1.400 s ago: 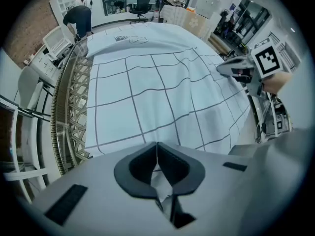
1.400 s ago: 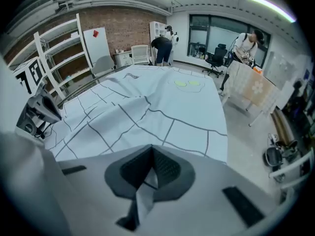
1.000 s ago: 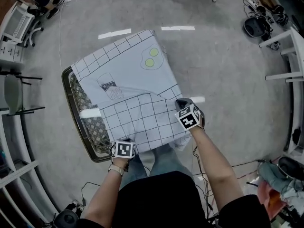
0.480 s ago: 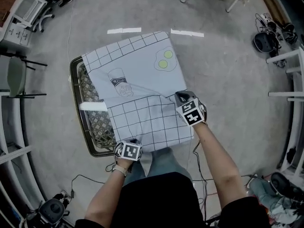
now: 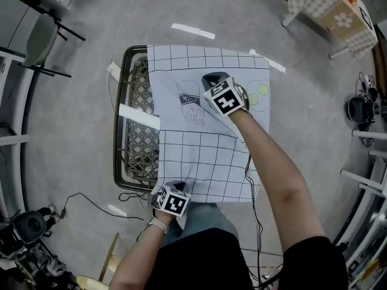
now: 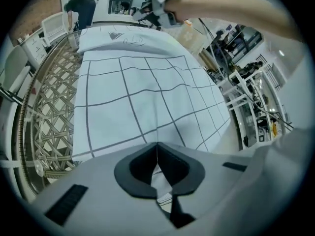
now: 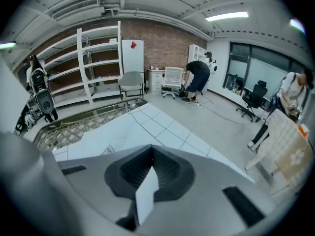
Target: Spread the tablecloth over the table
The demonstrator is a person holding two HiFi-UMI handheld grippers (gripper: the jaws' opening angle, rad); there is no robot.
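Pale-blue checked tablecloth point(image 5: 205, 162) covers part of wire table point(image 5: 136, 144). L gripper point(image 5: 173, 190) jaws are pinched together on its near edge, R gripper point(image 5: 213, 80) jaws on a fold farther away.

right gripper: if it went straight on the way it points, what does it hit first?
Most likely the tablecloth. The right gripper, jaws shut on a fold of it, points down at the cloth lying just ahead. Depth is unclear in this view.

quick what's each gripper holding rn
Left gripper: closed on the tablecloth, at its near edge.
Right gripper: closed on the tablecloth too.
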